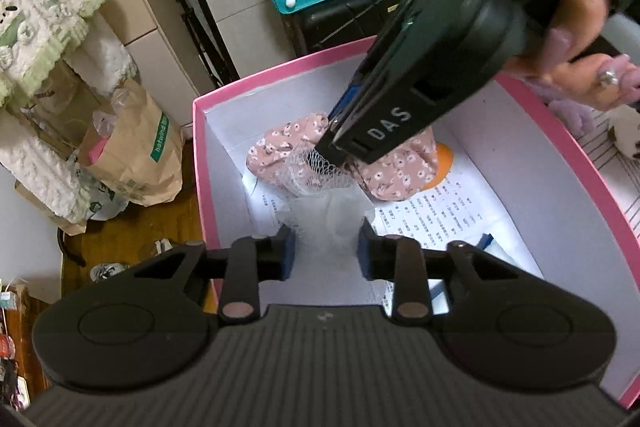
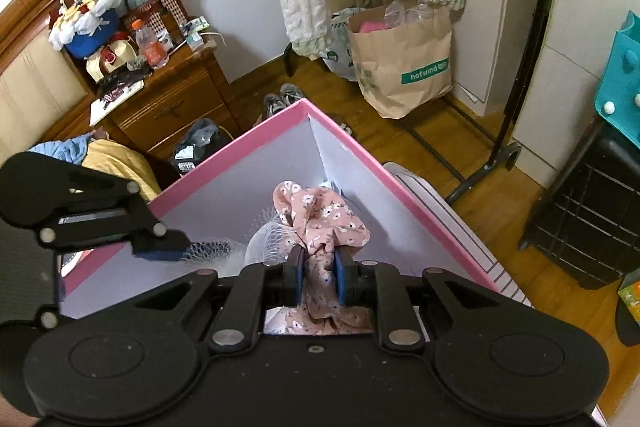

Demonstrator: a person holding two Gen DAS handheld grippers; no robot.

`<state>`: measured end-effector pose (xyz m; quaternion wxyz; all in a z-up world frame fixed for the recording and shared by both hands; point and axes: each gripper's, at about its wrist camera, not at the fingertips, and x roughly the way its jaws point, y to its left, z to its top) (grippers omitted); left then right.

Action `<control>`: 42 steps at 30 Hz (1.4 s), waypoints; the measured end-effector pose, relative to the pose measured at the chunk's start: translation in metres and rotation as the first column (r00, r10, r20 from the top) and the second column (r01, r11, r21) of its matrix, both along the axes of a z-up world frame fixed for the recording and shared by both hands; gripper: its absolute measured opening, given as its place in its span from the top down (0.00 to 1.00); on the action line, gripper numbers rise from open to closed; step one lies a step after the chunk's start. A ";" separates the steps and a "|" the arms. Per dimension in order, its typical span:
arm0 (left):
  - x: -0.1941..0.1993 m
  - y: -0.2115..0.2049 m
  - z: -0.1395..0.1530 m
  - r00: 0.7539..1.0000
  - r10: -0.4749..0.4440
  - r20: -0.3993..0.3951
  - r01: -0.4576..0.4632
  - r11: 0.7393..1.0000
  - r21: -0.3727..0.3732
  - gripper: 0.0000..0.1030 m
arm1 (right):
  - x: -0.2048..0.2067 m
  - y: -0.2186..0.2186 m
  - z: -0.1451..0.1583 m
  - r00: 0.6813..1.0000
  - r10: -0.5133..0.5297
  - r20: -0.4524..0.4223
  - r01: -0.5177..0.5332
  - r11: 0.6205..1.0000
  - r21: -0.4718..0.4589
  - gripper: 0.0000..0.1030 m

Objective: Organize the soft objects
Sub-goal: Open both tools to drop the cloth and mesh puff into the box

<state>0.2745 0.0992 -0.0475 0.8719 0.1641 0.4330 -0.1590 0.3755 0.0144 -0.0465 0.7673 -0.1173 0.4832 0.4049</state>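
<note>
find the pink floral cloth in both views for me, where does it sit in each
Left wrist view: the pink floral cloth lies in the middle of the picture, inside the pink box, partly behind the right tool.
Right wrist view: it is at lower centre, bunched between the right tool's pads, in the box's far corner.
Shared landmark: the brown paper bag on the floor.

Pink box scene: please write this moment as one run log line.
left gripper: shut on white mesh fabric | right gripper: shut on floral cloth | both over pink box
</note>
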 end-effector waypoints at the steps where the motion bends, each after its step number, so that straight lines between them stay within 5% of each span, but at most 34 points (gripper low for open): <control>1: 0.000 0.000 0.000 1.000 0.004 -0.002 -0.004 1.000 -0.001 0.74 | 0.000 0.001 -0.001 1.000 0.001 -0.002 -0.001 1.000 -0.003 0.79; 8: 0.017 0.001 -0.002 0.996 0.084 -0.033 -0.084 0.996 -0.008 0.69 | 0.004 0.007 -0.006 1.000 -0.011 -0.005 0.011 1.000 -0.018 0.56; 17: -0.005 0.009 0.012 0.997 0.070 0.037 -0.067 0.995 -0.070 0.68 | -0.024 -0.026 0.023 0.996 -0.054 0.075 0.050 0.997 0.055 0.55; 22: -0.003 0.005 0.007 0.988 0.135 0.080 -0.132 0.991 -0.034 0.71 | -0.049 -0.051 0.036 0.990 -0.097 0.106 0.088 0.992 0.087 0.55; 25: 0.000 0.005 0.008 0.983 0.152 0.100 -0.150 0.988 -0.026 0.64 | -0.067 -0.064 0.042 0.986 -0.117 0.117 0.104 0.988 0.112 0.55; 27: -0.003 0.005 0.011 0.981 0.159 0.110 -0.157 0.987 -0.028 0.48 | -0.079 -0.070 0.045 0.984 -0.125 0.123 0.112 0.988 0.111 0.55; 30: -0.017 0.006 0.021 0.981 0.156 0.115 -0.152 0.987 -0.044 0.38 | -0.098 -0.078 0.050 0.980 -0.143 0.138 0.128 0.986 0.107 0.55; 42: -0.080 0.000 0.059 0.988 0.129 0.083 -0.122 0.989 -0.083 0.37 | -0.168 -0.119 0.076 0.968 -0.170 0.186 0.147 0.980 0.133 0.55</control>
